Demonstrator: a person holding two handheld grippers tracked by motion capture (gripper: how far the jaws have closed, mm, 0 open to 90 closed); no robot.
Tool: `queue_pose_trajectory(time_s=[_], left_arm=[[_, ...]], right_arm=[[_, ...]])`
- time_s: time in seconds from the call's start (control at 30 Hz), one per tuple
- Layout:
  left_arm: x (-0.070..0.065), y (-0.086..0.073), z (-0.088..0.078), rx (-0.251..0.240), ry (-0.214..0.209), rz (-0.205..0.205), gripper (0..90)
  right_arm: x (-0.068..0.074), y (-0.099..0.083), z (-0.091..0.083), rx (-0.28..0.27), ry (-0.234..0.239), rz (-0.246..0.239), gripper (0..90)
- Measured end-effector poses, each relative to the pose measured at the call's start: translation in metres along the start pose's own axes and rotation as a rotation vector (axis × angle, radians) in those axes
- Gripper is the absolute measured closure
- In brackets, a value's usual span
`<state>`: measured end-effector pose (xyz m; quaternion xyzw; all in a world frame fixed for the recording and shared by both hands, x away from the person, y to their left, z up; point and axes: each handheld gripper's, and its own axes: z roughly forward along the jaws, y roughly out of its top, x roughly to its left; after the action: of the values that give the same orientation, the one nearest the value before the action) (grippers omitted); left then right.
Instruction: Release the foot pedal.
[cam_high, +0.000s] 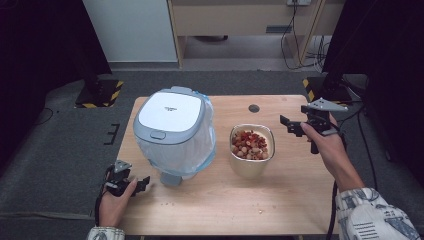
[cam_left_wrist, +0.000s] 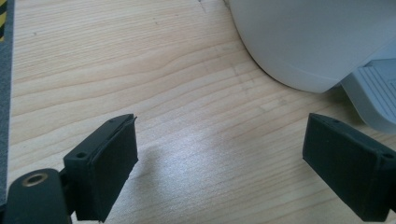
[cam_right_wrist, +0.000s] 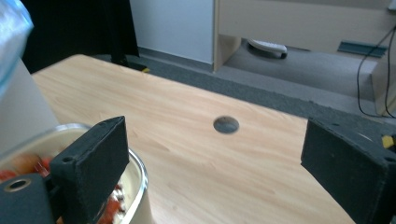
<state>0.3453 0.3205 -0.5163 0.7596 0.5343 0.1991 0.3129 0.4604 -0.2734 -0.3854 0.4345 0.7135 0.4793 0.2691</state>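
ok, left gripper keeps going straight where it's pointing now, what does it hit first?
Probably the grey foot pedal at the base of the white pedal bin. The left gripper, jaws open and empty, points at it across bare tabletop; depth is hard to judge.

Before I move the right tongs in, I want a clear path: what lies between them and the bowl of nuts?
Nothing: in the high view, bare table separates the right tongs from the bowl of nuts.

High overview; two close claw-mounted tabletop (cam_high: 280, 200) views
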Motion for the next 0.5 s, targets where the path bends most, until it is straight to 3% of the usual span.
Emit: queue_pose_trajectory(time_s=[0.5], left_arm=[[-0.001,-0.003,0.008,0.042,0.017,0.045,9.8]], right_arm=[[-0.011,-0.07,-0.002,0.088,-0.042,0.053,8.3]])
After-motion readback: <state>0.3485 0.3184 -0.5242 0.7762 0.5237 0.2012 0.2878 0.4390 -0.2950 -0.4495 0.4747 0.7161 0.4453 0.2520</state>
